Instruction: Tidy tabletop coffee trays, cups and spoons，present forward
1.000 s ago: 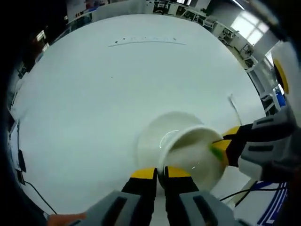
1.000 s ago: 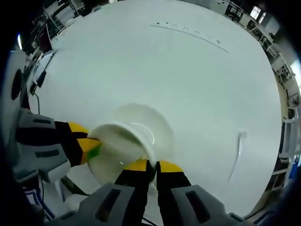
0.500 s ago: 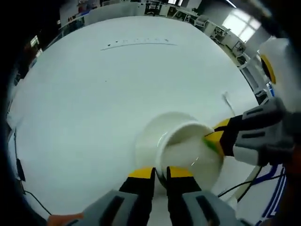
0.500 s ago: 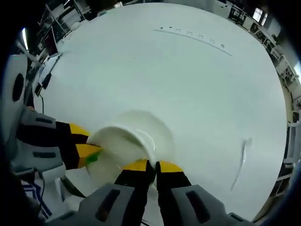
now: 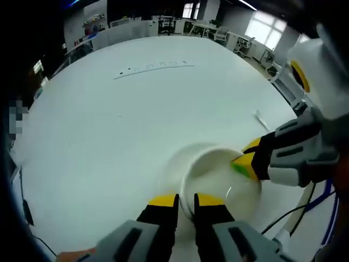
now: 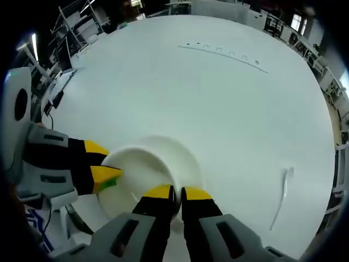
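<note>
Both grippers grasp one white cup by its rim: the left gripper with jaws clenched on the near wall, the right gripper likewise. The cup sits over a white saucer near the white worktop's front edge. A spoon lies well apart, toward the right edge.

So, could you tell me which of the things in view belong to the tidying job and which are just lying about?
Part of the job:
- cup, gripped at its rim by left gripper and right gripper
- saucer under it
- spoon, lying apart on the table

Lying about:
- cables at the table edge
</note>
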`<action>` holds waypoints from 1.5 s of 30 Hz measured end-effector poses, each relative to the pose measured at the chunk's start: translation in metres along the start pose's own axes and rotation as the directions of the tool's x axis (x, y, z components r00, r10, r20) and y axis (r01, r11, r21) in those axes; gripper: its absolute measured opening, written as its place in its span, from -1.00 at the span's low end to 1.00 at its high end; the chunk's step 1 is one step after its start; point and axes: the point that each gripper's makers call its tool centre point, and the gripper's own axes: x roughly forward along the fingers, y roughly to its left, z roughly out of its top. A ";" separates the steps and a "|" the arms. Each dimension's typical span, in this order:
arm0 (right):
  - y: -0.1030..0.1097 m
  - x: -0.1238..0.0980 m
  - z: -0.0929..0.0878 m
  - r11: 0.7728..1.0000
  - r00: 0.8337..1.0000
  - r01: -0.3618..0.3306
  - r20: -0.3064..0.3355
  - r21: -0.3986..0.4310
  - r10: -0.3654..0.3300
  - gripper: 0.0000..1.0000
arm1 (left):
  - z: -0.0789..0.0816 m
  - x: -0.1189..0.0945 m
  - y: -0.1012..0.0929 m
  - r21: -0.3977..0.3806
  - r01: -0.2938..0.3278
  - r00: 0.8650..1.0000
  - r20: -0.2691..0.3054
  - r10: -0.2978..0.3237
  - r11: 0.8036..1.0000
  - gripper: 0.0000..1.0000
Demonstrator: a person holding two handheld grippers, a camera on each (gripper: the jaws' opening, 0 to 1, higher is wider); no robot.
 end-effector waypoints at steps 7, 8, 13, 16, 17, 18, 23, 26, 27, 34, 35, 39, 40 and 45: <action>0.000 0.003 0.011 0.998 0.993 -0.015 0.120 -0.068 0.023 -0.83 | -0.010 -0.004 -0.007 0.087 0.016 0.997 0.080 -0.023 0.996 -0.64; 0.000 0.003 0.013 0.995 0.989 -0.016 0.144 -0.095 0.029 -0.83 | -0.007 -0.004 -0.005 0.095 0.019 0.995 0.092 -0.028 0.995 -0.65; 0.006 -0.004 0.010 0.991 0.975 -0.027 0.216 -0.134 0.056 -0.80 | 0.004 -0.010 -0.001 0.168 0.007 0.985 0.170 -0.036 0.986 -0.65; 0.012 -0.013 0.011 0.987 0.959 -0.052 0.269 -0.152 0.092 -0.73 | 0.010 -0.019 -0.004 0.187 0.016 0.970 0.237 -0.061 0.982 -0.59; 0.014 -0.018 0.012 0.985 0.950 -0.060 0.294 -0.159 0.106 -0.71 | 0.013 -0.023 -0.005 0.204 0.012 0.963 0.262 -0.066 0.979 -0.59; 0.016 -0.024 0.014 0.983 0.939 -0.072 0.321 -0.167 0.123 -0.68 | 0.015 -0.027 -0.004 0.209 0.007 0.954 0.290 -0.069 0.978 -0.58; 0.018 -0.051 0.014 0.971 0.897 -0.039 0.419 -0.235 0.137 -0.68 | 0.026 -0.042 0.004 0.165 0.044 0.914 0.390 -0.106 0.985 -0.57; 0.023 -0.068 0.018 0.956 0.853 -0.005 0.498 -0.292 0.157 -0.67 | 0.029 -0.051 0.006 0.185 0.048 0.888 0.442 -0.127 0.982 -0.57; 0.026 -0.073 0.017 0.951 0.843 -0.005 0.511 -0.308 0.169 -0.66 | 0.033 -0.055 0.005 0.197 0.051 0.866 0.480 -0.142 0.979 -0.57; 0.021 -0.113 0.017 0.944 0.745 0.065 0.645 -0.323 0.169 -0.57 | 0.033 -0.082 0.008 0.245 -0.005 0.798 0.585 -0.144 0.970 -0.57; 0.018 -0.118 0.020 0.944 0.731 0.077 0.662 -0.321 0.166 -0.53 | 0.032 -0.085 0.009 0.254 -0.016 0.792 0.593 -0.143 0.967 -0.57; 0.012 -0.148 0.022 0.953 0.657 0.095 0.737 -0.288 0.158 -0.43 | 0.037 -0.105 0.012 0.250 -0.037 0.728 0.670 -0.145 0.968 -0.56; 0.010 -0.158 0.022 0.953 0.627 0.104 0.763 -0.283 0.158 -0.41 | 0.036 -0.110 0.015 0.247 -0.052 0.719 0.682 -0.136 0.968 -0.55; -0.003 -0.191 0.019 0.962 0.531 0.105 0.832 -0.252 0.160 -0.38 | 0.041 -0.145 0.025 0.266 -0.192 0.596 0.796 -0.103 0.944 -0.54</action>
